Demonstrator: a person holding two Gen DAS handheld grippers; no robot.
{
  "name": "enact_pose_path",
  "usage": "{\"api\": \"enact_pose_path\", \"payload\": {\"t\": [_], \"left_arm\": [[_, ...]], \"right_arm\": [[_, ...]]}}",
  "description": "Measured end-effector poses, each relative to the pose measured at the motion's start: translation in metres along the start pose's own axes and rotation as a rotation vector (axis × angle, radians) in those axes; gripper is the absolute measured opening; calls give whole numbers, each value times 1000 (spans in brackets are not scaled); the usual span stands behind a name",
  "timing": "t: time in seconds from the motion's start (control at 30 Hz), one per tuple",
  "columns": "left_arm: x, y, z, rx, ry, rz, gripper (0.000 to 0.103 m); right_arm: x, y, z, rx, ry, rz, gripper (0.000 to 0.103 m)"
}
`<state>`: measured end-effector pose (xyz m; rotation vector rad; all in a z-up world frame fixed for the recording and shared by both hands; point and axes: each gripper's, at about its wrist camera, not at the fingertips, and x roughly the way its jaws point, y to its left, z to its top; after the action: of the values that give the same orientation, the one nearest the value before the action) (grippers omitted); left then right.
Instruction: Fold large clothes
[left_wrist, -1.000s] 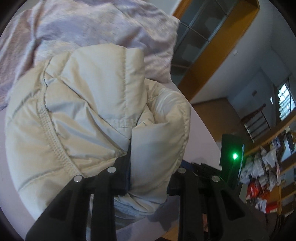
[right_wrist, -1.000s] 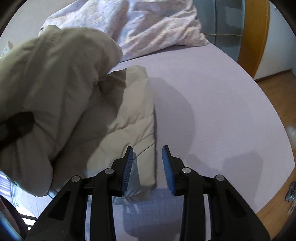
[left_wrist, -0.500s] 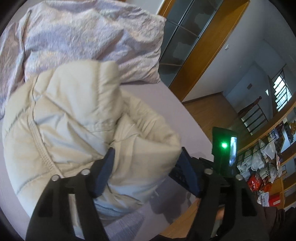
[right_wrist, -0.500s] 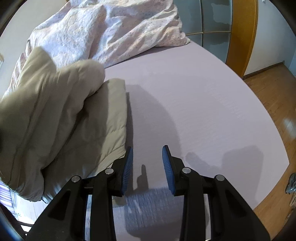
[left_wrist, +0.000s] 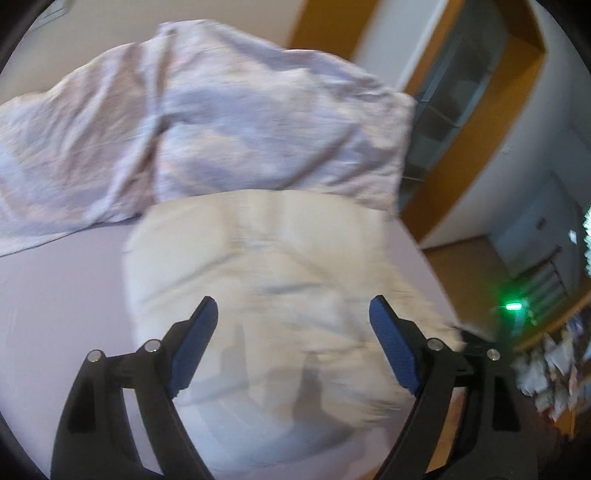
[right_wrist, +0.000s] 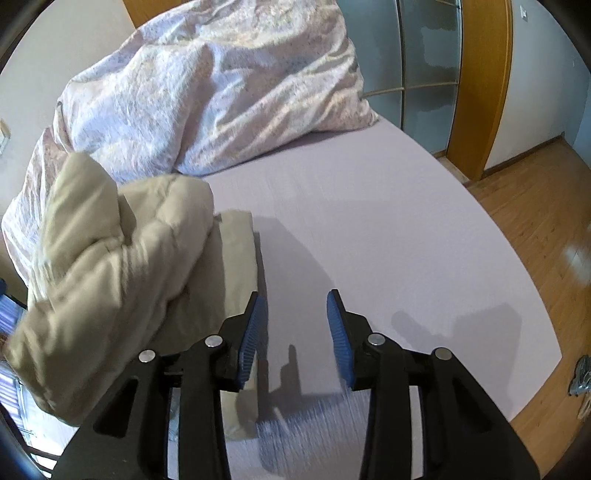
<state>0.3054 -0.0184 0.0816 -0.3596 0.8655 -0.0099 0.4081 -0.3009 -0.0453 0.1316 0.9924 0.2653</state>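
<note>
- Left hand-held gripper (left_wrist: 293, 317) gapes wide above the beige puffer jacket (left_wrist: 280, 295), gripping nothing.
- Right hand-held gripper (right_wrist: 293, 314) stands narrowly parted over the bed (right_wrist: 369, 221), empty.

Your left gripper (left_wrist: 293, 314) is matte black plastic, its two fingers (left_wrist: 194, 341) lined with ribbed dark-blue pads. Round silver screw heads sit at the linkage joints, two on each side, and triangular cut-outs open the outer arms. Your right gripper (right_wrist: 295, 310) is built the same: black frame, brighter blue ridged pads (right_wrist: 338, 332), silver pivot screws and slotted black linkage arms.
</note>
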Motion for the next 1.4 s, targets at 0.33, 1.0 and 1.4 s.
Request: {"api": "enact_pose_path", "payload": {"t": [0.33, 1.0, 1.4], "left_arm": [[35, 65, -1, -81, 67, 153, 84], [84, 34, -7, -14, 115, 175, 86], [81, 24, -8, 30, 98, 166, 88]], "right_arm": [[-30, 22, 37, -33, -84, 58, 49], [2, 152, 56, -285, -21, 202, 49], [59, 126, 39, -277, 78, 90, 48]]}}
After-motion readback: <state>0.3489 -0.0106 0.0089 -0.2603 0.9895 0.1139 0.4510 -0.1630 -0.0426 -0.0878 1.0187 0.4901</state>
